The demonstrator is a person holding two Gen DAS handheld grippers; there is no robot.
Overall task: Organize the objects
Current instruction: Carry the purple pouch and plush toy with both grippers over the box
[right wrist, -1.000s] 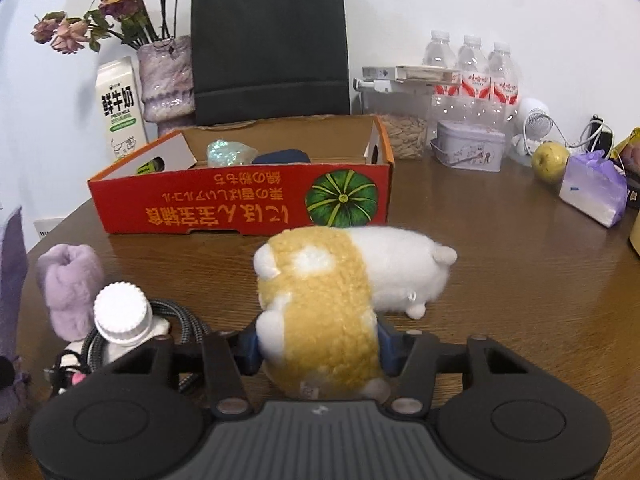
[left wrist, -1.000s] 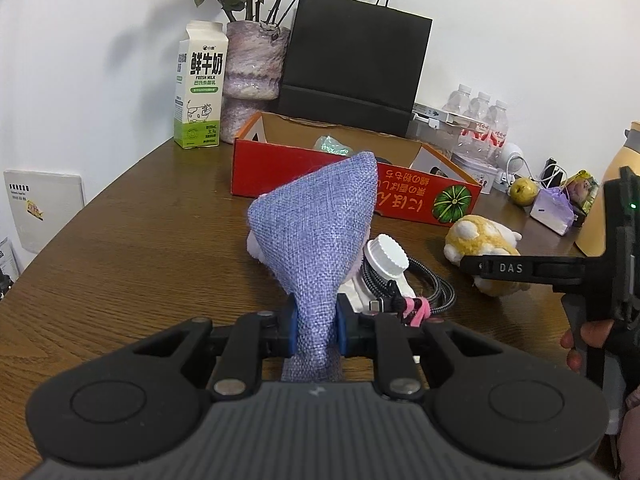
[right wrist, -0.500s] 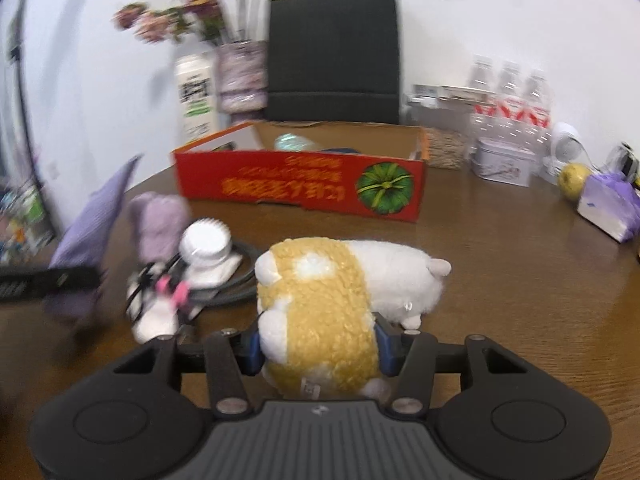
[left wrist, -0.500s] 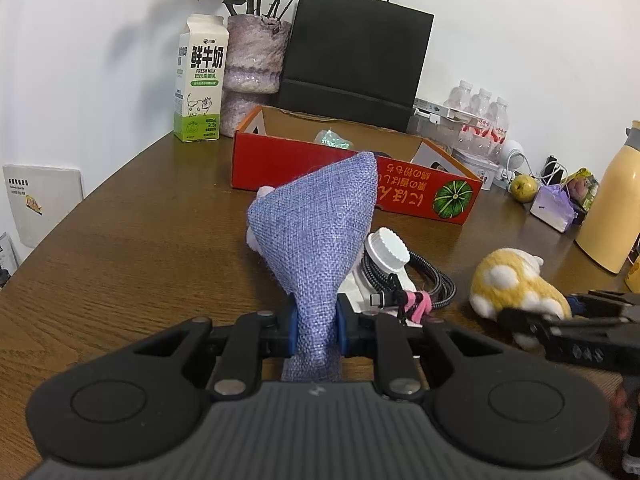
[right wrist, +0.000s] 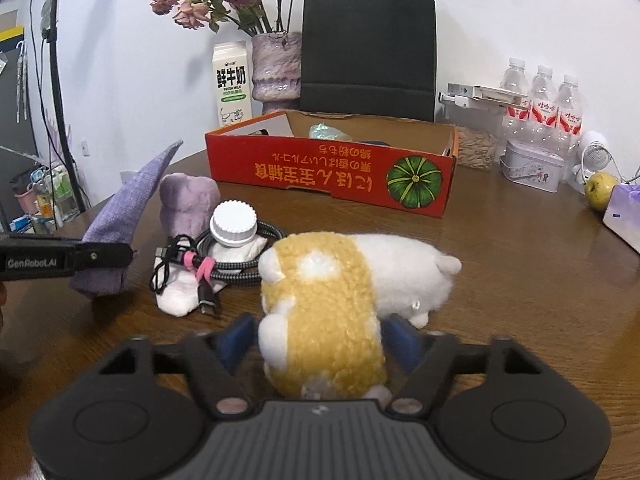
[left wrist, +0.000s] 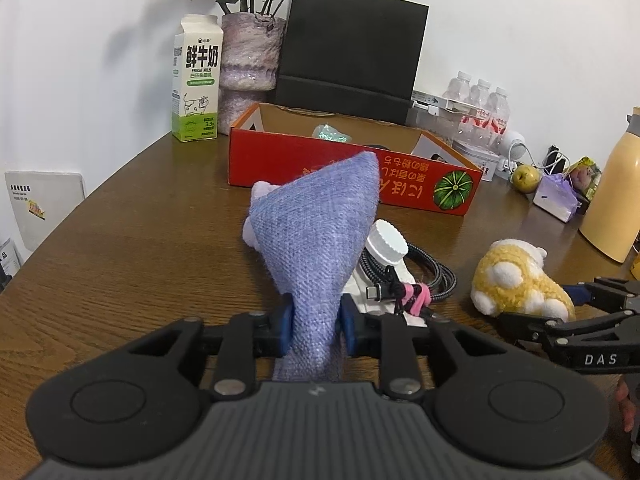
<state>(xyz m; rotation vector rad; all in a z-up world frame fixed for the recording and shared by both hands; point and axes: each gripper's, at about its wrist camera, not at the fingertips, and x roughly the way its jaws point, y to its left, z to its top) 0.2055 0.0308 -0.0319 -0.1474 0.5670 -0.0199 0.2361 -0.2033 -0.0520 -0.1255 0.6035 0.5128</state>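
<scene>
Transport is the step in hand — both grippers are loaded and the red cardboard box (right wrist: 332, 172) waits beyond them on the table (left wrist: 132, 240). The left gripper (left wrist: 316, 322) has its fingers pinched tight on the narrow end of a purple fabric pouch (left wrist: 316, 240), which stands up in front of its camera. The right gripper (right wrist: 320, 340) has its fingers closed around the yellow end of a yellow-and-white plush toy (right wrist: 340, 288); whether the toy is clear of the wood I cannot tell. Between the two lie a coiled cable (right wrist: 224, 260), a white-capped bottle (right wrist: 234, 226) and a small lilac plush (right wrist: 186, 204). Judging by the open box, which already holds a few things, the next move calls for carrying each load over its near wall — high enough to clear the rim — before letting go.
</scene>
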